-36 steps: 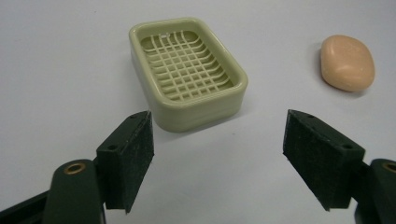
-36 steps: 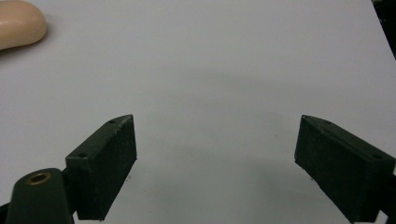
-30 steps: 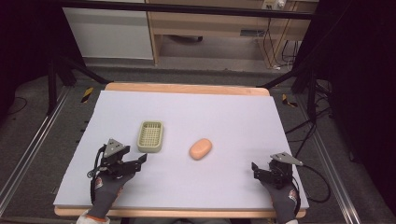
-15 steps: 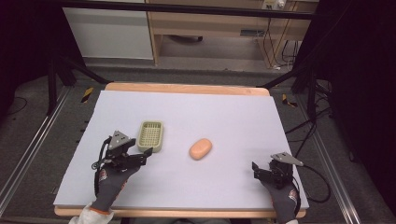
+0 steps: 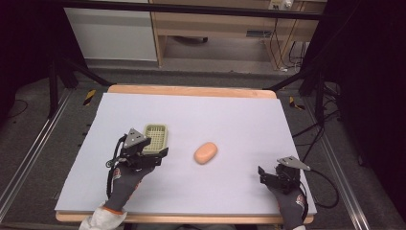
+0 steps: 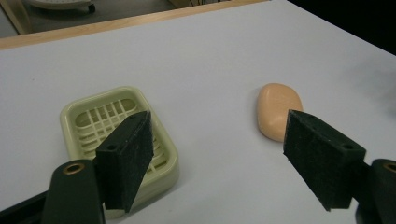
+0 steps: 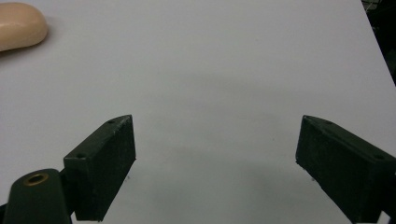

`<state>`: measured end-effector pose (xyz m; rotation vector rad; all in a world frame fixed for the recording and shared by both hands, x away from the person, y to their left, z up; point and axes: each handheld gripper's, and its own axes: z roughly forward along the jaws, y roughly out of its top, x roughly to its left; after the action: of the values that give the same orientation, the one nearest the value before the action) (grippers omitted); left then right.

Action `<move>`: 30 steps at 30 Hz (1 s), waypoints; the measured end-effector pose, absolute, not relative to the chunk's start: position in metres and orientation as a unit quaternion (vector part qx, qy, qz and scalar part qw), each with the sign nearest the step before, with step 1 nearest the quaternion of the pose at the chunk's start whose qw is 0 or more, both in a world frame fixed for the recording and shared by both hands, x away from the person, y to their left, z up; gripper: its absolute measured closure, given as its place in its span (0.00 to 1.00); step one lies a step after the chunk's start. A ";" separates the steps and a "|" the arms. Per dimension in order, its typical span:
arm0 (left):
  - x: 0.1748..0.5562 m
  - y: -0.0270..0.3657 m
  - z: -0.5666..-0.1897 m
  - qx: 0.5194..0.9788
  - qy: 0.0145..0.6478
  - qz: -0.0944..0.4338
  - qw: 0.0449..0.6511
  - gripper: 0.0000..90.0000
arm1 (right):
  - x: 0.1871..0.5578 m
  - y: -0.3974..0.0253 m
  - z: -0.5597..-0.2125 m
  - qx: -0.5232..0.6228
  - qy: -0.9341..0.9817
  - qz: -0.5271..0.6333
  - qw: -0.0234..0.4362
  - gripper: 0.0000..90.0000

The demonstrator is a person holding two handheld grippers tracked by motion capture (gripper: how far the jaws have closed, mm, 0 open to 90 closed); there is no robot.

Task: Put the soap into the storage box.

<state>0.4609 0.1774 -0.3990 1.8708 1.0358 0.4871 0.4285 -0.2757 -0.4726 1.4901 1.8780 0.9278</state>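
Note:
A pale green slotted soap dish (image 5: pixel 156 135) lies left of centre on the white table sheet (image 5: pixel 239 120), with nothing in it. A peach soap bar (image 5: pixel 206 153) rests to its right, apart from it. My left gripper (image 5: pixel 155 155) hovers just in front of the dish, open. In the left gripper view its jaws (image 6: pixel 217 126) stand wide, the dish (image 6: pixel 88 114) behind the left one and the soap (image 6: pixel 273 105) behind the right one. My right gripper (image 5: pixel 272 173) sits open near the front right edge, holding nothing. In the right gripper view its open jaws (image 7: pixel 217 126) frame bare sheet, and the soap (image 7: pixel 18 25) shows at top left.
The wooden table edge (image 5: pixel 191 90) runs along the far side, and beyond it stand a cabinet (image 5: pixel 112 33) and a shelf unit (image 5: pixel 215 24). Cables (image 5: pixel 325 187) trail off the right side. Metal floor rails (image 5: pixel 28 158) flank the table.
My left gripper has moved forward and right, closing in on the dish's near side. The right gripper, the dish and the soap have stayed put.

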 end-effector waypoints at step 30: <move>0.482 0.115 -0.402 0.796 0.377 0.171 0.441 0.26 | 0.428 -0.274 -0.473 0.556 0.702 0.346 0.281 0.13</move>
<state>0.4820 0.1153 -0.4018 1.9759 0.9357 0.4245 0.4278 -0.2742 -0.4725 1.4886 1.8803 0.9272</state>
